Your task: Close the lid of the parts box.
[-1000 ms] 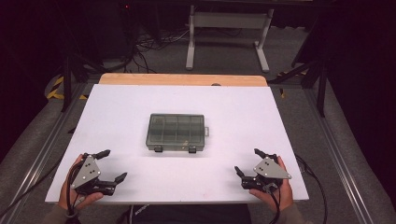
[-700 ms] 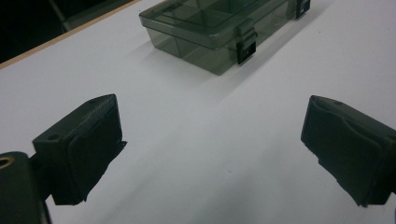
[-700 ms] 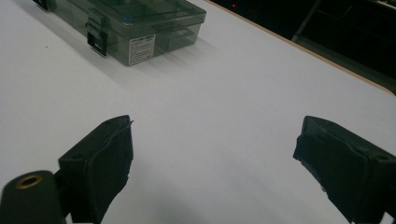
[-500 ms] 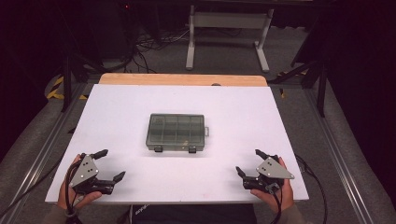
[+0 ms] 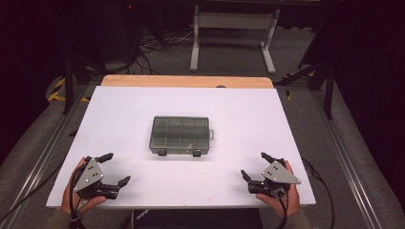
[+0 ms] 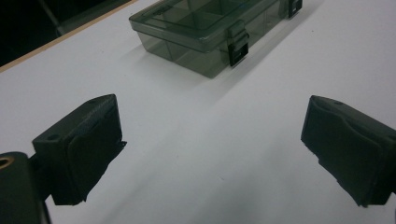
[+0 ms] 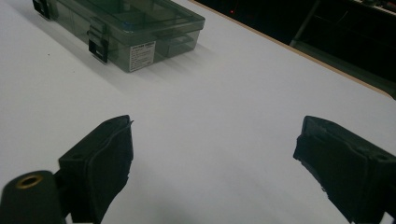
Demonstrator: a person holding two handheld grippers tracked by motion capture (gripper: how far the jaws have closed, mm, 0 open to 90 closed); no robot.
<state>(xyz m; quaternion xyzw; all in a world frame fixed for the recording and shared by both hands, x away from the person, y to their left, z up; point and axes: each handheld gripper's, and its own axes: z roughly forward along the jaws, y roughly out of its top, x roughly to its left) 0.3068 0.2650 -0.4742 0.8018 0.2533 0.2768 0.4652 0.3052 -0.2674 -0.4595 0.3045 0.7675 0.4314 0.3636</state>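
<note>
At bench centre: a smoky translucent compartment box is lying flat, lid down, its two dark latches facing the person's side.
Box interior: dividers are showing through the lid; something small may be sitting in one near cell, but the high view is too coarse to tell.
Box label: a pale sticker is showing on one end wall in the right gripper view.
Left claw: sitting low at the near left corner of the bench, released, jaws standing wide apart with nothing between them.
Left claw view: the box is lying ahead and slightly right of the gap, well apart from the pads.
Right claw: sitting at the near right corner, also released, jaws spread and gripping nothing.
Right claw view: the box is lying ahead toward the upper left, well apart from the jaws.
Hands: one hand is gripping each tool from the bench's near edge.
Bench surface: white sheet, with a wooden strip showing along the far edge.
Beyond the bench: a pale metal stand and cables are sitting on the dark floor.
</note>
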